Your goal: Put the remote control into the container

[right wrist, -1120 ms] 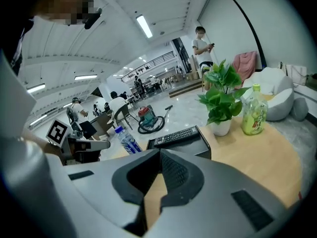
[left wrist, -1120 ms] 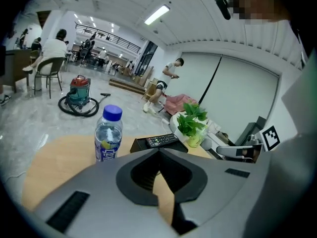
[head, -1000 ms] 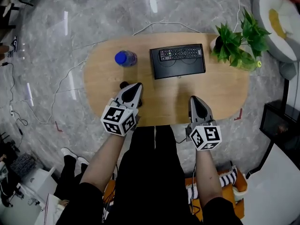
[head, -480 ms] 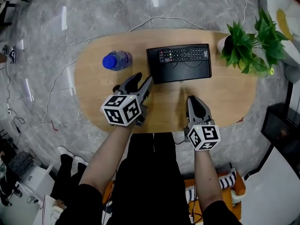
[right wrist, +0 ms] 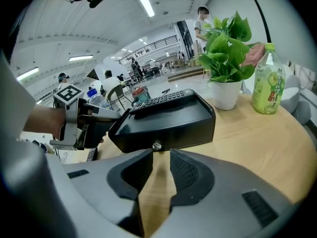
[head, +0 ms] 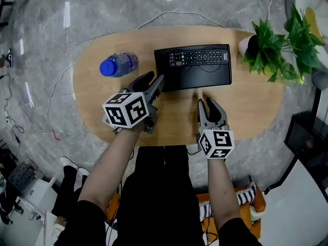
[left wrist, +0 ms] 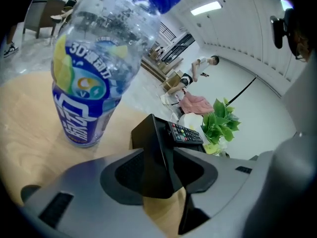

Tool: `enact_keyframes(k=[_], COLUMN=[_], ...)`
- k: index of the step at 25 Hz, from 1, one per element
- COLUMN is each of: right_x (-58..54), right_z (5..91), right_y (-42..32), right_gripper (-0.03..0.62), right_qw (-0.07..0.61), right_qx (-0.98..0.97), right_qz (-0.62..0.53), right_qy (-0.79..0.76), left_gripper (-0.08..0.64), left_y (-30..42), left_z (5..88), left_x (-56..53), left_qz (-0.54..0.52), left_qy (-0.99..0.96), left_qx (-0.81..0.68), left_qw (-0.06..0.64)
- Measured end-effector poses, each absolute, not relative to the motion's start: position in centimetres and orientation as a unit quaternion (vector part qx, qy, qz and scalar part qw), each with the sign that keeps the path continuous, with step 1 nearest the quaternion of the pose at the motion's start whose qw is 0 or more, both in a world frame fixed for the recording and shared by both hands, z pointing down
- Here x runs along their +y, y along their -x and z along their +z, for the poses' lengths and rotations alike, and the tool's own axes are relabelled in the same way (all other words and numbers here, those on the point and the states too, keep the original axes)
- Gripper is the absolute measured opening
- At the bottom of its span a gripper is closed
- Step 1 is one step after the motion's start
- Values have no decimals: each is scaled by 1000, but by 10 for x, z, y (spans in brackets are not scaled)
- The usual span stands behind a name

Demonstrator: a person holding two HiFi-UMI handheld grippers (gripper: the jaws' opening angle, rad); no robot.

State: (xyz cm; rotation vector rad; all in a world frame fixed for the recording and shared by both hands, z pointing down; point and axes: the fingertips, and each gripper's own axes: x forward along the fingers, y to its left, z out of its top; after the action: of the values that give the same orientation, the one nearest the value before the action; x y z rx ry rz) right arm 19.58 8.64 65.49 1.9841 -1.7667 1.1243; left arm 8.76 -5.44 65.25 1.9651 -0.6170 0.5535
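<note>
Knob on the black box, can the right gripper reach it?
Probably yes. The knob sits on the front of the black box, straight ahead of the right gripper, with only bare table between them. Its jaws have just been opening, a little apart, with nothing between them.

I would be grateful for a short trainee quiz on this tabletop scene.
1. True or false: the remote control lies on top of the black container.
2. What stands left of the container in the head view: A) kettle, B) blue-capped bottle, C) mug?
3. Fill in: the ___ hand-held gripper's jaws stand wider apart.
Key: 1. true. 2. B. 3. left hand-held gripper; its jaws have just been opening, gripping nothing.
</note>
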Motion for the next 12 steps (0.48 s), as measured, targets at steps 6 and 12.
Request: enact_keyframes(k=[6, 12], right_x=[72, 60], right_z=[665, 676], right_y=[-193, -187], right_gripper=[92, 97], right_qw=[155, 190], right_qx=[-615, -627], right_qz=[376, 362], right_qy=[-676, -663], left_gripper=[187, 187], left_y=[-94, -93], left_z=[660, 665], left_x=[-51, -53], left_qz=[238, 236], left_qy=[-801, -791], left_qx=[-247, -241], left_qw=[492, 510])
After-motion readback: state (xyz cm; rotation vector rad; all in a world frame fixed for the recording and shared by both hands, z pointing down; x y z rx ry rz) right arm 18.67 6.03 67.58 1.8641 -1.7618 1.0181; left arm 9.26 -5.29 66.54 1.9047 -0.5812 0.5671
